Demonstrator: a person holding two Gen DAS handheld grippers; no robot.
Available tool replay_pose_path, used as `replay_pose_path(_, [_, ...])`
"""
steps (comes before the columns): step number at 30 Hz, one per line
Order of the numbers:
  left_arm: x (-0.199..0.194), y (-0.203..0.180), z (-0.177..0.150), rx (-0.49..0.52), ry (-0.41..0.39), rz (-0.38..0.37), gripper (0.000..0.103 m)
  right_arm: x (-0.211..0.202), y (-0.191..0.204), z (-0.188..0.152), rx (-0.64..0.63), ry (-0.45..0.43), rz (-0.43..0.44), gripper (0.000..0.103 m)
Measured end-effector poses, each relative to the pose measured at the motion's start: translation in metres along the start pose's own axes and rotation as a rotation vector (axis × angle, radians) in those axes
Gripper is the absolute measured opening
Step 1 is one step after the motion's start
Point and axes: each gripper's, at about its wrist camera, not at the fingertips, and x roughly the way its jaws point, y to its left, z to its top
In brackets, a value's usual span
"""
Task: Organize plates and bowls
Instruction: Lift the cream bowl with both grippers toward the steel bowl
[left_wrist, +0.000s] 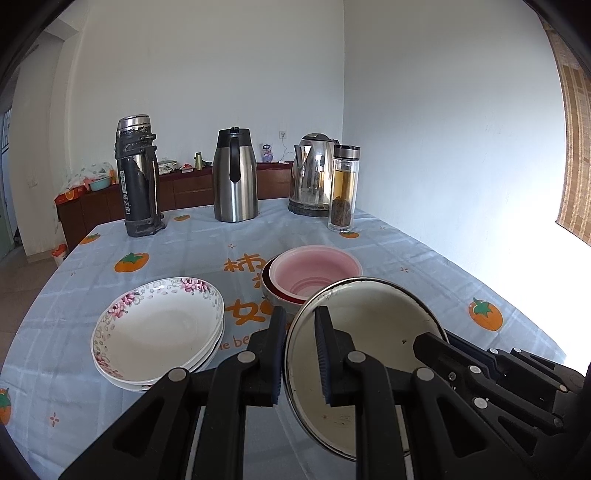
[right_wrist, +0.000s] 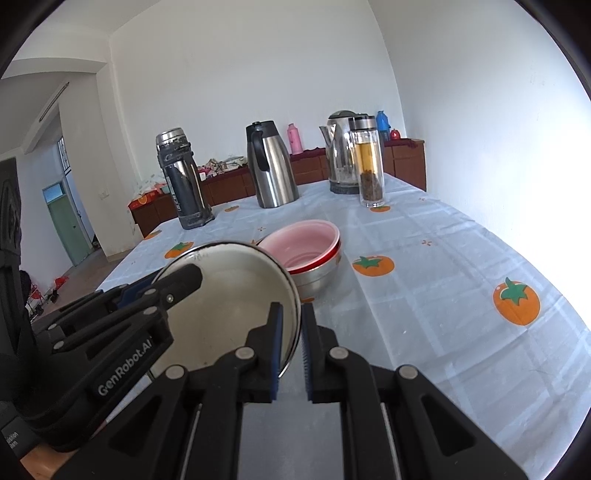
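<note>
Both tongs (left_wrist: 300, 354) (right_wrist: 292, 350) clamped on enamel bowl (left_wrist: 369, 332)

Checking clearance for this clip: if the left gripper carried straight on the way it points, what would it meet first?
Probably the stacked bowls just beyond the enamel bowl that the left gripper and right gripper are clamped on; depth is uncertain.

Near rim of enamel bowl (left_wrist: 369, 332) hidden behind gripper fingers (left_wrist: 325, 354), lower plates in floral stack (left_wrist: 159, 332) mostly covered — sideboard clutter (left_wrist: 166, 166) too small to tell.
</note>
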Motion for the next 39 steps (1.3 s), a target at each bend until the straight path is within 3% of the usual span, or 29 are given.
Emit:
replay_pose_path(13, [0.006, 0.0, 0.005, -0.004, 0.003, -0.008, 0.018, 0.0, 0.0, 0.001, 0.0, -0.005, -0.004, 0.01])
replay_pose_path(39, [0.027, -0.006, 0.035, -0.011, -0.023, -0.018, 0.018, 0.022, -0.021, 0.035, 0.005, -0.048, -0.01, 0.01])
